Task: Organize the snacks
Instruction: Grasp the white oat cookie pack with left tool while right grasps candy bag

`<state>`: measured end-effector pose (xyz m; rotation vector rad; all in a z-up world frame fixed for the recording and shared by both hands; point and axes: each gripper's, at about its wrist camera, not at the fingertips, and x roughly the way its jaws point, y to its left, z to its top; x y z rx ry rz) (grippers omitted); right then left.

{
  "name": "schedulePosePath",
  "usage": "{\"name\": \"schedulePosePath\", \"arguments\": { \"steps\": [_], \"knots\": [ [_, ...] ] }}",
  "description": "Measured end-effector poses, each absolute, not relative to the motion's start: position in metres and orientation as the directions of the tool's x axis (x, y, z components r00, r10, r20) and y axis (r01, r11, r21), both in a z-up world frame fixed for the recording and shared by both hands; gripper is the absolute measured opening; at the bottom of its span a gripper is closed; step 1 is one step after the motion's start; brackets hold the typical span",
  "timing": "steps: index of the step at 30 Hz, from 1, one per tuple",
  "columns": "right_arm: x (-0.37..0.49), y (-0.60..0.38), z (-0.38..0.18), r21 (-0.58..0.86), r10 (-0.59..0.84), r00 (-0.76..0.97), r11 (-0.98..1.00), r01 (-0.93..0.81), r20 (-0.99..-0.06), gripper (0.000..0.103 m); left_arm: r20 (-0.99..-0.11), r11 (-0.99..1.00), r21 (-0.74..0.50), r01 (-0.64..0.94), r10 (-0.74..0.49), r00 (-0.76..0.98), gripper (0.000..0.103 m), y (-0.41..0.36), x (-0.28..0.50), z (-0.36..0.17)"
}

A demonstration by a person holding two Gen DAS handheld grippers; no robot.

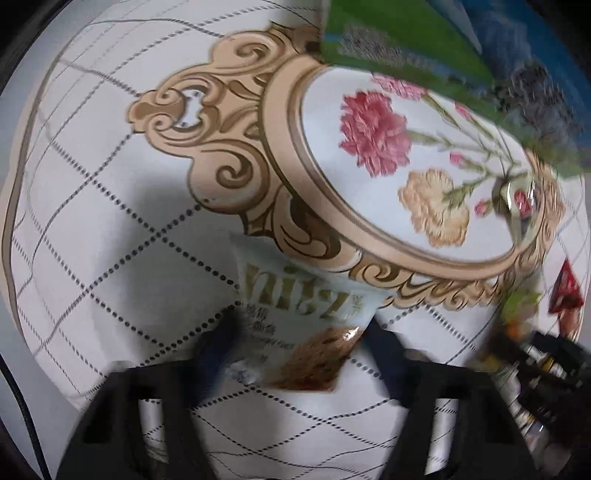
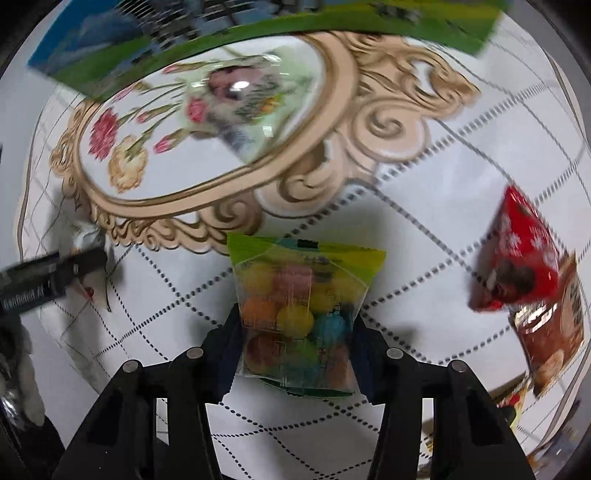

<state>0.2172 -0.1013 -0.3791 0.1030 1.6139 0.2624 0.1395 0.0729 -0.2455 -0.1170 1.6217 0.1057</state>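
Nearest in the right wrist view, the right claw has its jaws closed in on a clear plastic packet of round multicoloured candies with a lime-green top seal; the black fingers press both side edges, so it holds that packet. The packet's long axis runs straight out from the claw, sealed end farthest, over the white quilted-pattern worktop cover.

The left claw likewise sits narrow around a pale white snack sachet with gold lettering and a brown biscuit picture. The sachet lies tilted between the fingers, biscuit end nearest and lettering pointing away; motion blur hides whether both pads truly press it, though it looks gripped.

Farther off, to the right of the right claw, a red crinkled snack bag with white flowers rests against a brown foil packet. The right hand is plainly nearer to these. Beyond, on the flowered oval medallion, lies a pale green glossy pouch, and past it a flat green and blue printed sheet.
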Motion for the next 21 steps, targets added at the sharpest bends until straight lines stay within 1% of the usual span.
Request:
{"name": "schedulePosePath", "arguments": {
  "steps": [2, 4, 8, 11, 13, 14, 15, 17, 21],
  "knots": [
    [0.217, -0.098, -0.376, 0.233, 0.228, -0.055, 0.966, -0.111, -0.972, 0.053, -0.996, 0.979, -0.061, -0.193, -0.072, -0.048, 0.052, 0.069, 0.139, -0.240],
    [0.216, -0.098, -0.376, 0.238, 0.233, -0.059, 0.965, -0.112, -0.971, 0.053, -0.994, 0.975, -0.084, -0.205, -0.096, -0.048, 0.052, 0.064, 0.136, -0.240],
    [0.223, -0.084, -0.384, 0.274, 0.269, -0.078, 0.960, -0.064, -0.960, 0.056, -0.991, 0.974, -0.071, -0.214, -0.092, -0.093, 0.053, 0.036, 0.123, -0.262],
    [0.237, -0.092, -0.384, 0.277, 0.272, -0.083, 0.960, -0.047, -0.959, 0.056, -0.994, 0.974, -0.058, -0.217, -0.076, -0.076, 0.053, 0.028, 0.121, -0.262],
    [0.238, -0.090, -0.385, 0.255, 0.250, -0.072, 0.965, -0.068, -0.966, 0.055, -0.997, 0.974, -0.055, -0.218, -0.067, -0.049, 0.048, 0.027, 0.127, -0.256],
    [0.235, -0.086, -0.386, 0.235, 0.230, -0.063, 0.968, -0.089, -0.971, 0.052, -0.997, 0.975, -0.054, -0.213, -0.065, -0.045, 0.046, 0.026, 0.133, -0.254],
    [0.232, -0.083, -0.383, 0.205, 0.201, -0.046, 0.970, -0.127, -0.978, 0.051, -0.996, 0.976, -0.062, -0.207, -0.074, -0.048, 0.045, 0.021, 0.131, -0.252],
    [0.226, -0.075, -0.379, 0.191, 0.187, -0.036, 0.969, -0.158, -0.982, 0.050, -0.995, 0.980, -0.077, -0.185, -0.087, -0.046, 0.043, 0.017, 0.130, -0.239],
    [0.228, -0.083, -0.357, 0.260, 0.258, -0.031, 0.954, -0.148, -0.966, 0.049, -0.993, 0.982, -0.116, -0.147, -0.117, -0.002, 0.043, -0.011, 0.121, -0.210]
  ]
}}
